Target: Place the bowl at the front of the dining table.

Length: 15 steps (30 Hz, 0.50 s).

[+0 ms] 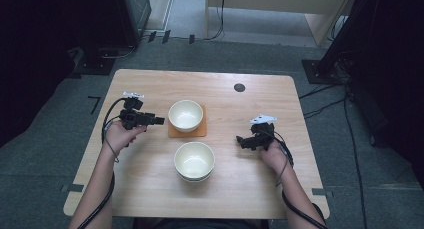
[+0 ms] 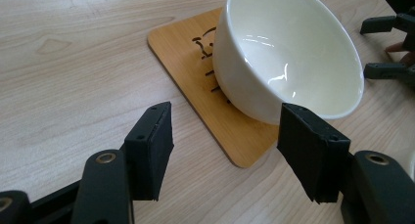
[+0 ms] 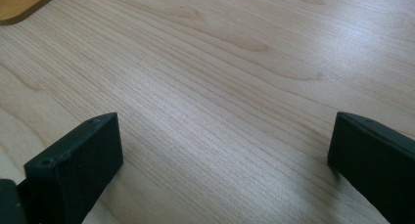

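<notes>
While both hands rest on the table (image 1: 150, 189), the nearest bowl (image 1: 194, 160) sits at 6 o'clock of the mat (image 1: 172, 132). The right gripper (image 1: 242, 140), at 3 o'clock of that bowl, has its jaws spread over bare wood. The left gripper (image 1: 159, 121) is spread too, pinching nothing, just beside the far bowl (image 1: 185, 115) on the mat, at its 9 o'clock.

Bowl (image 1: 186, 115): cream, glossy, upright, empty.
Position: on coaster (image 1: 200, 132), toward its far-left part.
Coaster: thin wood square, rounded corners, flat on table, dark markings beside bowl base.
</notes>
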{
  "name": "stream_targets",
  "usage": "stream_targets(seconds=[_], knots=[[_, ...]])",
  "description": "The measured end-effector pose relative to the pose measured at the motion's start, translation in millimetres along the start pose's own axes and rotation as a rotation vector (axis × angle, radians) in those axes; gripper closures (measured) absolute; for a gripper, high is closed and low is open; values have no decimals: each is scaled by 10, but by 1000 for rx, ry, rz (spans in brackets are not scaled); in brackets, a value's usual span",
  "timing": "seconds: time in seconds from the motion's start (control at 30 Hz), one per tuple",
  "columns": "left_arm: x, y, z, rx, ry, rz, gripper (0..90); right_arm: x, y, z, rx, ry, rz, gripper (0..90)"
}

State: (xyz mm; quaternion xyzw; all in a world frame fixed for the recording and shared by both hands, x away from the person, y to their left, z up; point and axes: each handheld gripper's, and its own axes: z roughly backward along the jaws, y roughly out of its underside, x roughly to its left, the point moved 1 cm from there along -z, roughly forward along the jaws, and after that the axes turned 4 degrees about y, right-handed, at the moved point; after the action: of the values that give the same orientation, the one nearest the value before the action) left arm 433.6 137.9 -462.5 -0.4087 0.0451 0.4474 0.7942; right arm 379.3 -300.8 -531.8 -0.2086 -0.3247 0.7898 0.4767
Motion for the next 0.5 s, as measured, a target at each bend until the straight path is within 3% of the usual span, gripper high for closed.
stream_targets(seconds=[0.37, 0.5], knots=[[116, 66, 86, -31, 15, 5, 373, 0, 0, 0, 0, 1, 0, 0], [198, 113, 69, -16, -2, 13, 373, 0, 0, 0, 0, 1, 0, 0]])
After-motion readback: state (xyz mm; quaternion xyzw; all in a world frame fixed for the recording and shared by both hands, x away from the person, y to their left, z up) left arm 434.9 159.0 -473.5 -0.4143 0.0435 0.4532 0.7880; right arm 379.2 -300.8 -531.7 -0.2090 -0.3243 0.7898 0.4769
